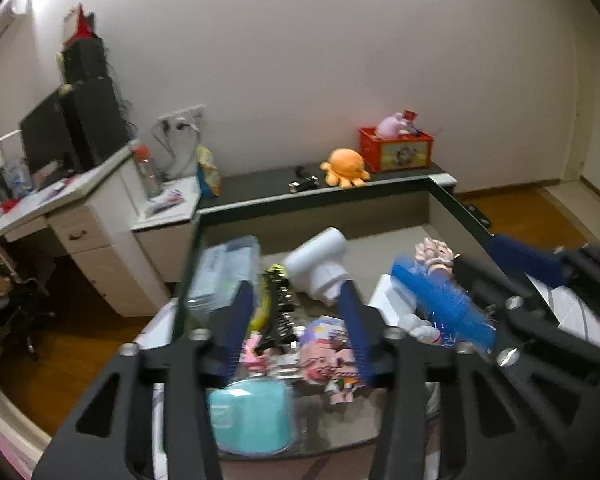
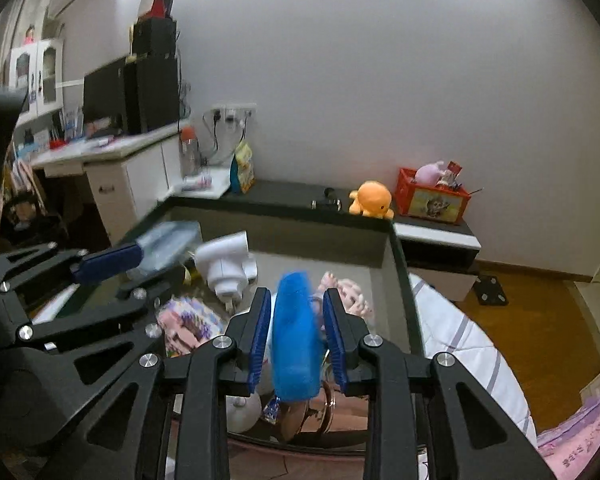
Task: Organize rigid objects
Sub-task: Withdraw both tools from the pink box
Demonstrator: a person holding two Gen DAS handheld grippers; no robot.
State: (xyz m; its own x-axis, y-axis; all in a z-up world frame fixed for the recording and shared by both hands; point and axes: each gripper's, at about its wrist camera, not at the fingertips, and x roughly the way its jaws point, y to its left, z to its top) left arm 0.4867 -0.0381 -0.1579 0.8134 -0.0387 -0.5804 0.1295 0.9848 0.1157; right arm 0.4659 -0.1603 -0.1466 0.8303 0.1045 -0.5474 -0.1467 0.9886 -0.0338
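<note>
Between the pads of the right hand-held gripper [image 2: 297, 338] stands a blue brush [image 2: 294, 340], upright and blurred; slim gaps show on both sides of it in the right wrist view, so whether the pads really press on it cannot be told. In the left wrist view the same brush shows its bristles and hangs above a white cloth, near a small doll-like figure [image 1: 434, 254].

The left hand-held gripper [image 1: 296, 320] is released, its pads well apart with nothing between them. It hovers over a glass tabletop [image 1: 340, 432] crowded with things: a teal case [image 1: 252, 416] lies just below its jaws, a pink printed packet [image 1: 332, 350] sits close to its right pad, and a banana [image 1: 262, 308] and a black toothed strip [image 1: 280, 304] lie between the pads farther off. A white hair dryer [image 1: 320, 264] rests beyond them, and a clear plastic box [image 1: 224, 272] sits just past the left pad.
</note>
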